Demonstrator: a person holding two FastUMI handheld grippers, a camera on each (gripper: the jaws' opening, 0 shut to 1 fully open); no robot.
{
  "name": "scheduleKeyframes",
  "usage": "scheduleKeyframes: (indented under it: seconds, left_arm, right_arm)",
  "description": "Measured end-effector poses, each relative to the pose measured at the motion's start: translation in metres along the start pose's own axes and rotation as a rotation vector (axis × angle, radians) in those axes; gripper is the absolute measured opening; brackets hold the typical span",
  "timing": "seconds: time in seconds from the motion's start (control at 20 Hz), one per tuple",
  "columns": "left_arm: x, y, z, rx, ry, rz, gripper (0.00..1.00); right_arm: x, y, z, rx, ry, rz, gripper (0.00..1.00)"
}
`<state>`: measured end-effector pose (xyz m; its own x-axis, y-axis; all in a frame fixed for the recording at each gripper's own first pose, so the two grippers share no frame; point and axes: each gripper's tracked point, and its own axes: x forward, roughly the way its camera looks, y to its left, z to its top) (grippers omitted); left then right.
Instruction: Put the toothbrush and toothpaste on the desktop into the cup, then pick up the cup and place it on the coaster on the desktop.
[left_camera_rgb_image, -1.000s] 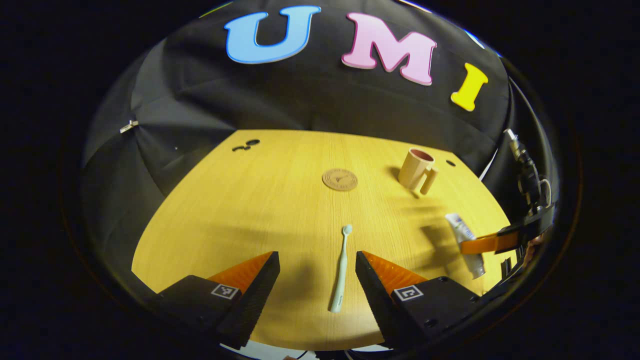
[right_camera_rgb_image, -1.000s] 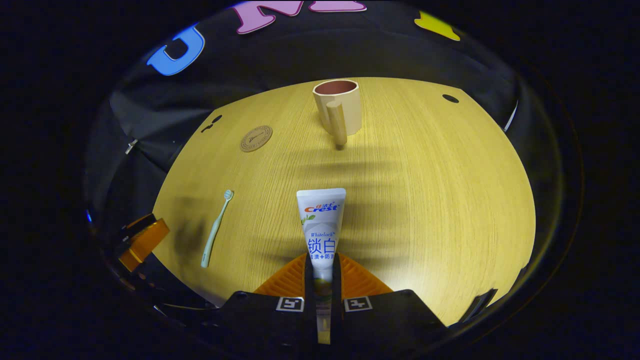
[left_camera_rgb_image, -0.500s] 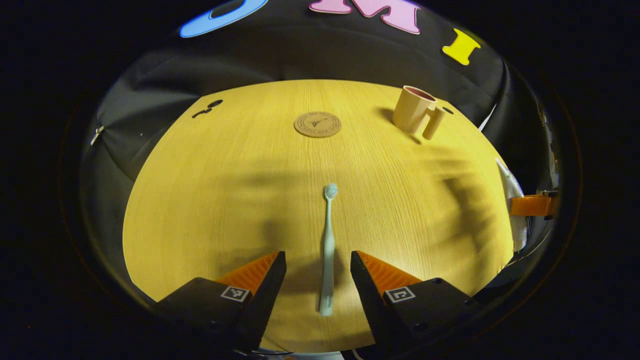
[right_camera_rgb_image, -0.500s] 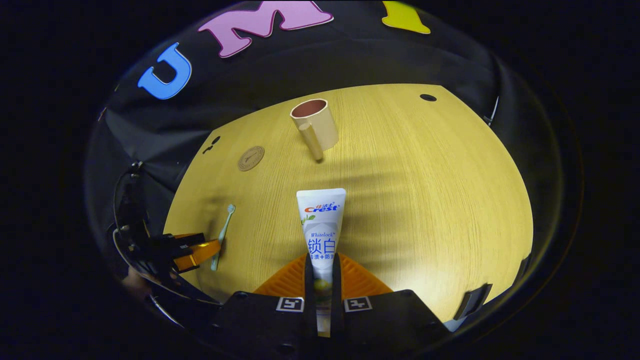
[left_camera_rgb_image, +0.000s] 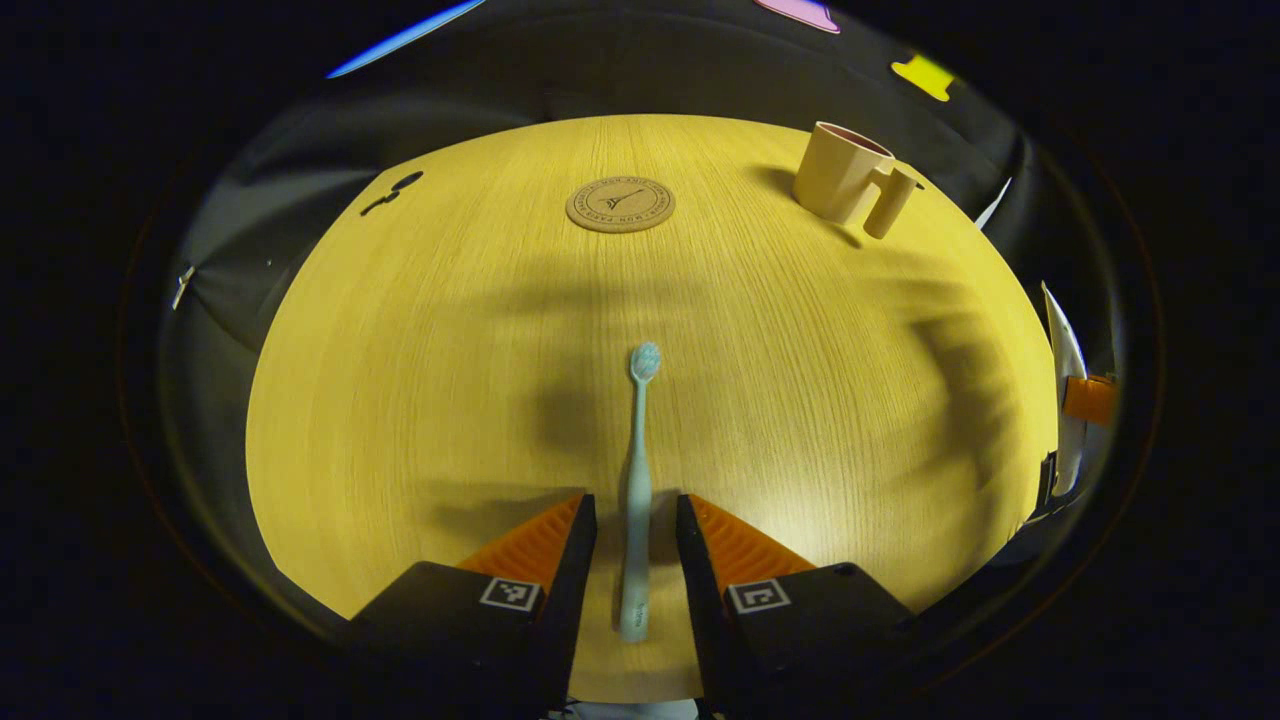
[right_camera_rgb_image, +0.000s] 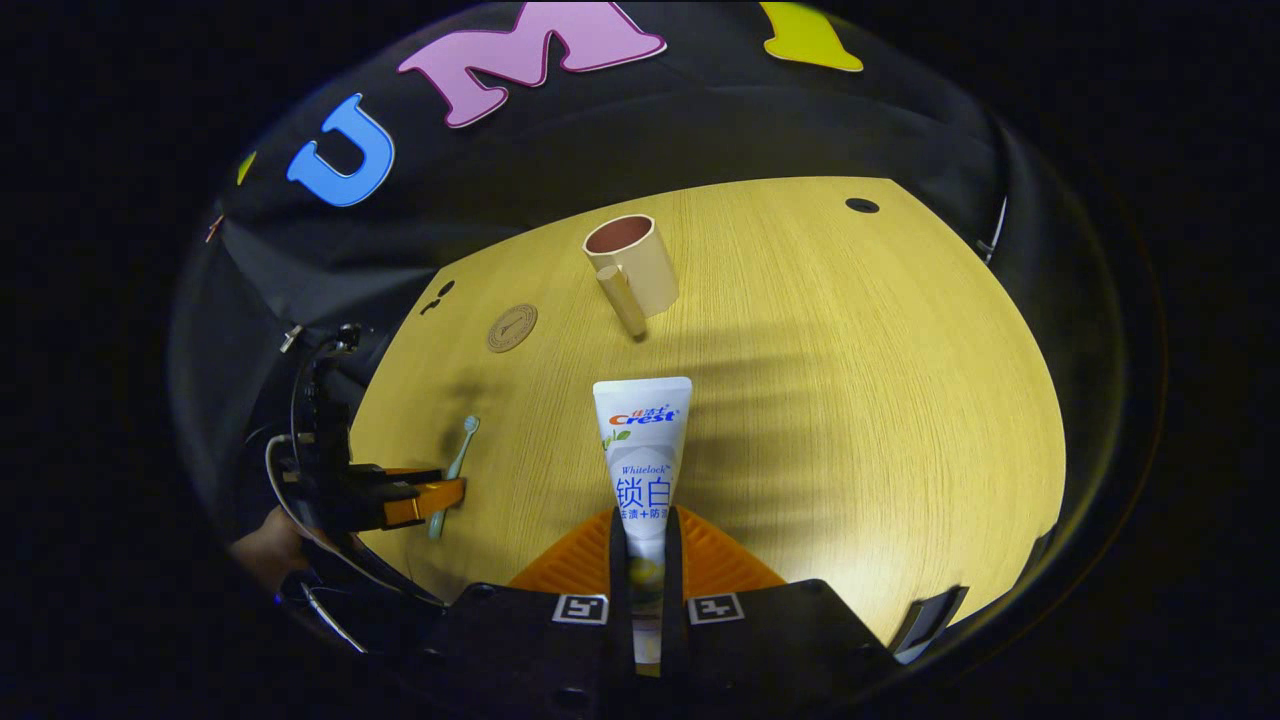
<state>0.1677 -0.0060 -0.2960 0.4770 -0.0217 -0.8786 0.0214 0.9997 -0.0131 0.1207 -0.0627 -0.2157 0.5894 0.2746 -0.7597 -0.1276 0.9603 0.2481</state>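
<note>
A pale green toothbrush (left_camera_rgb_image: 637, 480) lies flat on the yellow wooden table (left_camera_rgb_image: 400, 350), head pointing away. My left gripper (left_camera_rgb_image: 636, 520) is open and low over it, one finger on each side of the handle with a thin gap to each. My right gripper (right_camera_rgb_image: 641, 525) is shut on a white toothpaste tube (right_camera_rgb_image: 642, 440), held above the table with its flat end forward. A beige cup (right_camera_rgb_image: 632, 265) with a handle stands upright ahead of the tube. The round cork coaster (left_camera_rgb_image: 620, 204) lies beyond the brush, with the cup (left_camera_rgb_image: 845, 180) to its right.
The table's far edge meets the black cloth wall. Small dark holes sit in the tabletop at the far right (right_camera_rgb_image: 862, 205) and far left (left_camera_rgb_image: 395, 190). The left gripper (right_camera_rgb_image: 420, 503) and a hand behind it show beside the toothbrush (right_camera_rgb_image: 455, 470).
My left gripper has dropped and moved in over the toothbrush, and its fingers have narrowed around the handle. The right gripper keeps its hold on the toothpaste and has shifted slightly.
</note>
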Motion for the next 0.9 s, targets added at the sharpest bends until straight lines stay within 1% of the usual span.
scheduleKeyframes:
  seconds: [0.15,0.2,0.25,0.3,0.35,0.5,0.55,0.65,0.75,0.9]
  left_arm:
    - [0.001,0.000,0.003,-0.010,0.035,0.004,0.34]
    - [-0.002,0.000,0.004,-0.013,0.046,0.006,0.29]
    - [0.002,0.000,0.003,-0.013,0.056,0.007,0.18]
    - [0.001,-0.001,0.003,-0.010,0.069,0.007,0.11]
    - [0.001,-0.001,0.003,-0.002,0.078,0.006,0.15]
    - [0.000,-0.002,0.004,0.009,0.084,-0.001,0.10]
    - [0.000,-0.002,0.005,0.011,0.081,-0.002,0.07]
    - [0.000,-0.005,0.005,0.002,0.067,-0.016,0.07]
    - [-0.002,-0.009,0.007,-0.014,0.038,-0.032,0.06]
    - [-0.013,-0.011,0.017,-0.018,-0.033,-0.036,0.07]
  right_arm:
    - [0.006,0.002,-0.002,-0.021,0.011,0.021,0.14]
    - [0.008,0.004,-0.001,-0.027,0.011,0.029,0.14]
    - [0.009,0.005,0.000,-0.031,0.012,0.037,0.14]
    - [0.010,0.007,0.002,-0.033,0.012,0.044,0.14]
    - [0.011,0.008,0.002,-0.036,0.011,0.051,0.14]
    - [0.012,0.012,0.011,-0.048,-0.002,0.065,0.14]
    - [0.012,0.014,0.016,-0.054,-0.012,0.068,0.14]
    - [0.010,0.017,0.029,-0.064,-0.036,0.073,0.14]
    - [0.009,0.018,0.042,-0.067,-0.067,0.074,0.14]
    - [0.004,0.024,0.072,-0.071,-0.123,0.075,0.14]
